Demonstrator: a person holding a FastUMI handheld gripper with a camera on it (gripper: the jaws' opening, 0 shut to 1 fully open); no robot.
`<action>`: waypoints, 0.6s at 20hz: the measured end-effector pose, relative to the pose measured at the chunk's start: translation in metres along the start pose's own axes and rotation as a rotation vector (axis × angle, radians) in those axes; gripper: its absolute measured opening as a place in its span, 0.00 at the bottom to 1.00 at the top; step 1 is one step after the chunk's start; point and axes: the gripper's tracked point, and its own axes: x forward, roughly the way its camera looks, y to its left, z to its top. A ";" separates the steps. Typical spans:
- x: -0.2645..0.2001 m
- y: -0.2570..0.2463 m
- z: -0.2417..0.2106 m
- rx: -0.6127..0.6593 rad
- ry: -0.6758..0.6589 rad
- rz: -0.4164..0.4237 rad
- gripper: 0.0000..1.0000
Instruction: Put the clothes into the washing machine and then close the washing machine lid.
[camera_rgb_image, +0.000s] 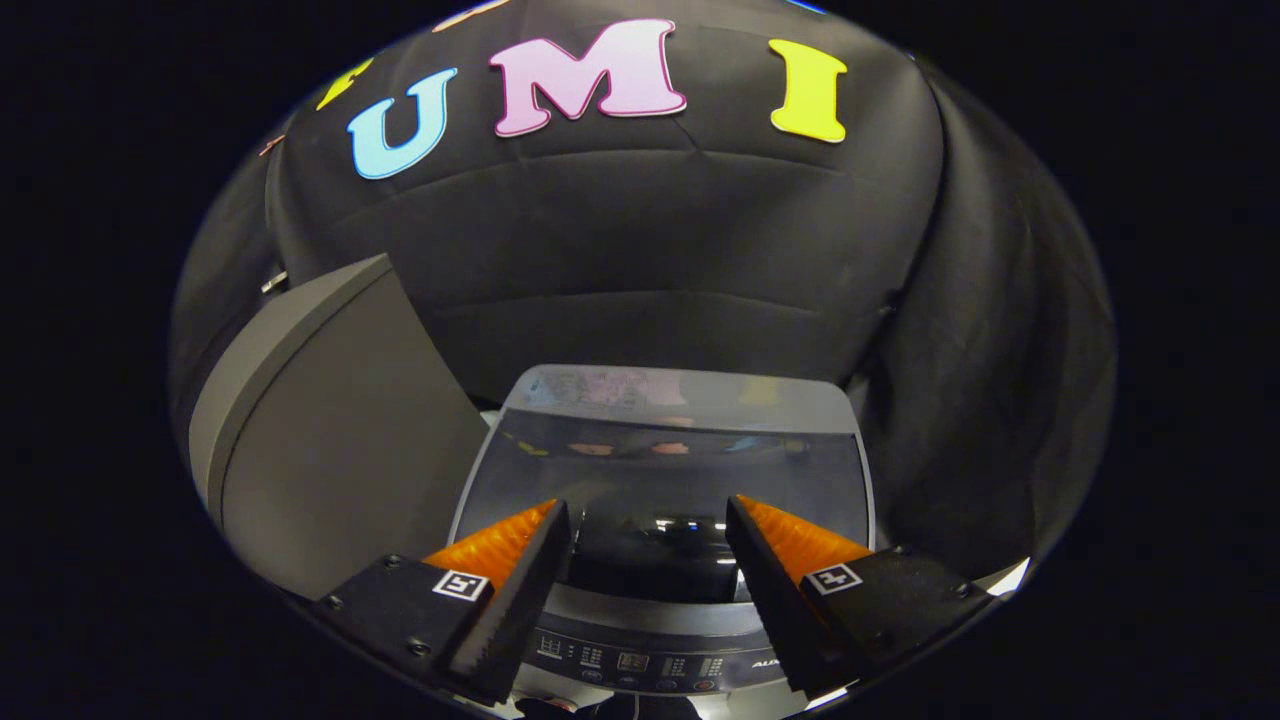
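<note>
The washing machine (660, 400) stands just below and ahead of my fingers, against the black cloth wall. Its lid (660, 470), a dark glass pane in a grey frame, lies flat on the top and mirrors the booth. Through the glass I make out only a dark shape, and I cannot tell whether clothes are inside. The control panel (640, 665) with its buttons runs along the machine's front edge, under and between my fingers. My gripper (648, 503) hovers over the front part of the lid, open, with nothing between its fingers.
A tall grey box (330, 440) stands close on the left of the machine, its top higher than the lid. Black cloth hangs behind the machine and on its right side.
</note>
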 end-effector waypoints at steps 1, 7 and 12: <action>-0.006 0.007 0.017 0.000 -0.042 0.010 0.99; -0.058 0.075 0.116 -0.067 -0.380 0.091 0.99; -0.103 0.141 0.158 -0.074 -0.516 0.170 0.98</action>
